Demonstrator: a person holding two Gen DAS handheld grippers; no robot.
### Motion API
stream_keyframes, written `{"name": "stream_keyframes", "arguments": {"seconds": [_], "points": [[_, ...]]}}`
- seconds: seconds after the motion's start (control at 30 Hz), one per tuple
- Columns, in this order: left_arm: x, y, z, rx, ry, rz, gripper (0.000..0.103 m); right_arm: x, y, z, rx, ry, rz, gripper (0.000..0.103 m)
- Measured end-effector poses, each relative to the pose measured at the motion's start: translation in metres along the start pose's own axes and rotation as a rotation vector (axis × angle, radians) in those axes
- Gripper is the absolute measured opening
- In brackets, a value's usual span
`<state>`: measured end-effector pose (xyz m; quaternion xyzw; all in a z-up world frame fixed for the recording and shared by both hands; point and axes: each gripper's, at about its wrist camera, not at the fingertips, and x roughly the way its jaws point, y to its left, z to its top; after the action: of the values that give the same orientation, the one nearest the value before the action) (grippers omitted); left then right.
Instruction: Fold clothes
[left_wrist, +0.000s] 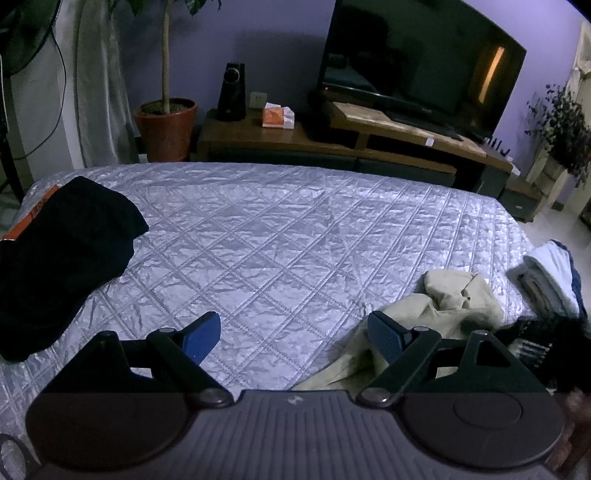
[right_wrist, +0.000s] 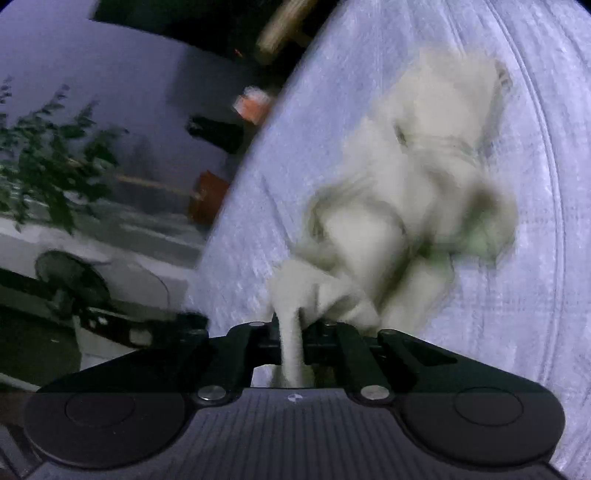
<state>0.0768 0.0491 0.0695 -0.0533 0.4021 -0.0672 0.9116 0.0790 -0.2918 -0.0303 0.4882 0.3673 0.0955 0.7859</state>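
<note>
A crumpled pale beige garment (left_wrist: 439, 306) lies on the quilted silver bedspread (left_wrist: 280, 236) at the lower right of the left wrist view. My left gripper (left_wrist: 291, 336) hovers open above the spread, its blue right pad (left_wrist: 384, 339) next to the garment's edge with nothing between the fingers. The right wrist view is blurred by motion. There the same beige garment (right_wrist: 406, 184) trails across the bedspread (right_wrist: 535, 258), and my right gripper (right_wrist: 291, 332) is shut on a bunched fold of it that runs down between the jaws.
A black garment (left_wrist: 62, 258) lies at the bed's left side. A stack of folded clothes (left_wrist: 550, 280) sits at the right edge. Beyond the bed stand a low wooden TV stand (left_wrist: 332, 144) with a television (left_wrist: 417, 62), a speaker (left_wrist: 232, 92) and a potted plant (left_wrist: 166, 122).
</note>
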Motion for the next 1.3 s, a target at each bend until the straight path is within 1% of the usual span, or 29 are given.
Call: {"name": "stream_keyframes", "arguments": {"seconds": [0.1,0.2,0.27,0.33,0.4,0.43,0.47,0.53,0.57,0.6,0.67,0.73,0.77,0.8,0.87,0.9,0.93,1.0,1.07,1.1,1.13,1.27,1.3], "points": [[-0.002,0.001,0.000,-0.011,-0.005,-0.001,0.085,-0.028,0.033,0.061,-0.092,-0.120,0.032,0.008],[-0.002,0.005,0.002,-0.036,-0.005,0.002,0.085,-0.055,0.098,0.125,-0.242,-0.239,0.067,0.008],[-0.001,0.008,0.003,-0.058,-0.003,0.005,0.085,-0.067,0.150,0.156,-0.378,-0.293,0.098,0.008],[0.000,0.011,0.004,-0.079,-0.003,0.009,0.085,-0.076,0.212,0.165,-0.598,-0.354,0.131,0.008],[0.000,0.014,0.006,-0.104,-0.009,0.017,0.085,-0.075,0.259,0.150,-0.802,-0.379,0.195,0.008],[-0.001,0.016,0.007,-0.122,-0.014,0.017,0.085,-0.072,0.275,0.141,-0.869,-0.369,0.225,0.008],[-0.002,0.019,0.008,-0.149,-0.022,0.016,0.085,-0.063,0.280,0.131,-0.884,-0.320,0.239,0.008],[-0.003,0.027,0.010,-0.210,-0.036,0.016,0.085,-0.037,0.275,0.103,-0.891,-0.180,0.232,0.008],[-0.004,0.031,0.011,-0.245,-0.042,0.017,0.086,-0.023,0.266,0.082,-0.938,-0.117,0.201,0.008],[-0.004,0.036,0.011,-0.275,-0.044,0.030,0.086,-0.008,0.254,0.060,-0.985,-0.035,0.162,0.009],[-0.005,0.045,0.011,-0.325,-0.046,0.068,0.086,0.027,0.219,0.007,-1.061,0.190,0.064,0.009],[-0.008,0.054,0.010,-0.355,-0.056,0.114,0.086,0.054,0.171,-0.046,-1.083,0.402,-0.030,0.009],[-0.009,0.057,0.010,-0.370,-0.060,0.114,0.086,0.064,0.145,-0.074,-1.099,0.503,-0.076,0.009],[-0.010,0.061,0.010,-0.384,-0.063,0.113,0.086,0.070,0.123,-0.100,-1.128,0.588,-0.113,0.009],[-0.009,0.063,0.009,-0.394,-0.056,0.096,0.086,0.070,0.093,-0.139,-1.192,0.728,-0.157,0.020],[-0.008,0.062,0.009,-0.386,-0.052,0.090,0.086,0.067,0.085,-0.153,-1.214,0.754,-0.158,0.025],[-0.008,0.060,0.009,-0.377,-0.047,0.084,0.086,0.062,0.088,-0.153,-1.205,0.722,-0.136,0.026],[-0.007,0.053,0.010,-0.341,-0.045,0.087,0.086,0.056,0.089,-0.136,-1.103,0.685,-0.143,0.029],[-0.007,0.048,0.010,-0.313,-0.051,0.097,0.086,0.042,0.086,-0.107,-0.994,0.594,-0.118,0.040],[-0.007,0.046,0.010,-0.306,-0.054,0.104,0.086,0.037,0.092,-0.094,-0.950,0.529,-0.109,0.056],[-0.007,0.046,0.011,-0.306,-0.054,0.109,0.086,0.032,0.097,-0.081,-0.913,0.462,-0.105,0.068],[-0.008,0.047,0.010,-0.327,-0.053,0.134,0.086,0.034,0.116,-0.038,-0.832,0.215,-0.124,0.068],[-0.009,0.049,0.010,-0.340,-0.057,0.149,0.086,0.038,0.122,-0.029,-0.825,0.164,-0.127,0.072]]}}
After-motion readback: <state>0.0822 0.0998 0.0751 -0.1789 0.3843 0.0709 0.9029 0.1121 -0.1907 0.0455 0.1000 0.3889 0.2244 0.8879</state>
